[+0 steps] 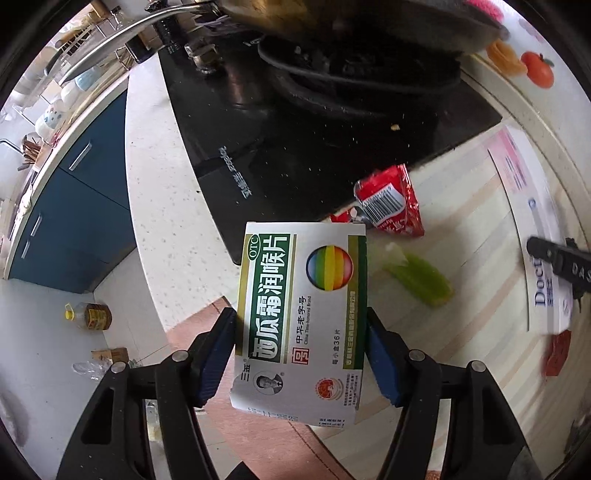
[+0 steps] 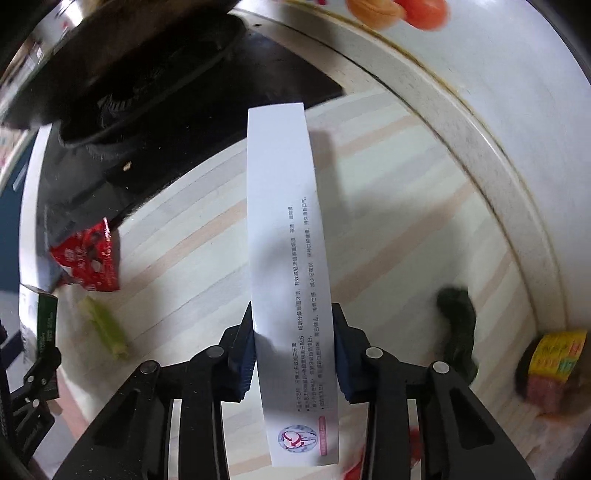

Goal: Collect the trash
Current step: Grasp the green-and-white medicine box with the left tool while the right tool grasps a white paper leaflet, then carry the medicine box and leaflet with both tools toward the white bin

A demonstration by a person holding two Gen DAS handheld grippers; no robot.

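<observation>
My left gripper (image 1: 301,332) is shut on a white and green lozenge box (image 1: 301,314) and holds it above the counter's edge. My right gripper (image 2: 293,332) is shut on a long white toothpaste box (image 2: 286,258), held above the striped mat (image 2: 388,240); the box also shows in the left wrist view (image 1: 532,229). A red snack wrapper (image 1: 391,203) lies on the mat by the stove; it also shows in the right wrist view (image 2: 88,258). A green vegetable scrap (image 1: 421,275) lies beside it, also in the right wrist view (image 2: 105,325).
A black cooktop (image 1: 295,158) carries a dark wok (image 1: 369,33). A dark green scrap (image 2: 458,325) and a yellow-topped jar (image 2: 554,365) sit on the mat at right. Toy fruit (image 1: 537,68) sits by the wall. An oil bottle (image 1: 90,315) stands on the floor.
</observation>
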